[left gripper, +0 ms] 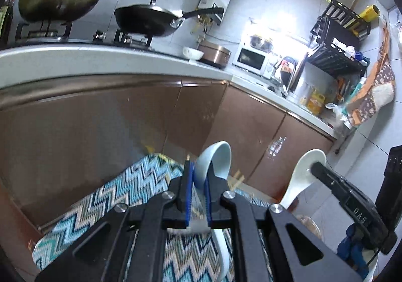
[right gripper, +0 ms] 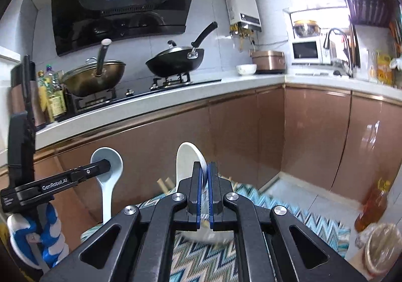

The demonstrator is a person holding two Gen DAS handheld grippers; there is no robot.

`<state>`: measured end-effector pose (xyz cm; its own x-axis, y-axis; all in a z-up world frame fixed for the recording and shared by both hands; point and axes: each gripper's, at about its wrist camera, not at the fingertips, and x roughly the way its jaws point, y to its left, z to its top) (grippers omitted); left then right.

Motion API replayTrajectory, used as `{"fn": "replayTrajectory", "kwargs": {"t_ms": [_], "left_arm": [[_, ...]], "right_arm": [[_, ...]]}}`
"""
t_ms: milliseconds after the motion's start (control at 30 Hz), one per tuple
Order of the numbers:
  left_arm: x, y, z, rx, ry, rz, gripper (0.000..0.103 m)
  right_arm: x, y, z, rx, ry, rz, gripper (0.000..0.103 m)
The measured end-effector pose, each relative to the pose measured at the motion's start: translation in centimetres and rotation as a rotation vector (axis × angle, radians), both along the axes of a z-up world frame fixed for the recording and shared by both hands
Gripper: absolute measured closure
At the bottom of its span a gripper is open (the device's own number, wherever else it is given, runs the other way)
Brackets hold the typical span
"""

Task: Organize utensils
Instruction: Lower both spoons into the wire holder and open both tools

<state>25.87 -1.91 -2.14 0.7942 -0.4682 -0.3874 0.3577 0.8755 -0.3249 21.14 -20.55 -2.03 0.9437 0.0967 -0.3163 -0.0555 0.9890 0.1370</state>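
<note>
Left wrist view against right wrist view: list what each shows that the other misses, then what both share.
Only the left wrist view shows the black dish rack above the sink and the patterned cloth hanging beside it. Only the right wrist view shows the range hood, the oil bottles beside the stove and the amber bottle on the floor. Both show the pale blue spoon clamped in the left gripper, the white spoon clamped in the right gripper, the black wok and the zigzag mat.

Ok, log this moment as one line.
left gripper: shut on pale blue spoon | right gripper: shut on white spoon | both above zigzag mat
</note>
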Motion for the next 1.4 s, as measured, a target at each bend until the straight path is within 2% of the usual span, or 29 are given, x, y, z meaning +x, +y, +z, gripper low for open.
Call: {"fn": "replayTrajectory", "kwargs": {"t_ms": [233,433,567,733,900,967,1200,1400], "left_arm": [[3.9,-3.9,-0.4,0.029,-0.115,0.075,0.095],[7.0,-7.3,-3.0,0.088,-0.190,0.159,0.095],[9.0,-8.5,-5.5,0.109,-0.214,0.212,0.095],[9.9,-8.7,-8.6,0.109,-0.200,0.248,0.094],[9.1,-8.8,-10.3,0.106,-0.197,0.240,0.093],[8.6,-8.9,-10.2,0.106,-0.199,0.227,0.084],[6.0,-7.4,-8.6,0.083,-0.223,0.226,0.077],[2.6,-6.2,-6.9,0.126,-0.210,0.220,0.066]], "right_arm": [[5.0,0.1,-1.8,-0.078,-0.019,-0.048,0.099],[8.5,0.0,-5.3,-0.113,0.004,-0.065,0.099],[9.6,0.0,-7.2,-0.130,0.007,-0.075,0.099],[10.3,0.1,-9.5,-0.130,0.019,-0.070,0.098],[10.1,-0.1,-10.7,-0.120,0.034,-0.065,0.096],[9.8,-0.1,-10.6,-0.117,0.030,-0.069,0.094],[8.2,-0.1,-9.4,-0.110,0.010,-0.086,0.089],[5.5,-0.2,-8.0,-0.090,0.003,-0.108,0.079]]}}
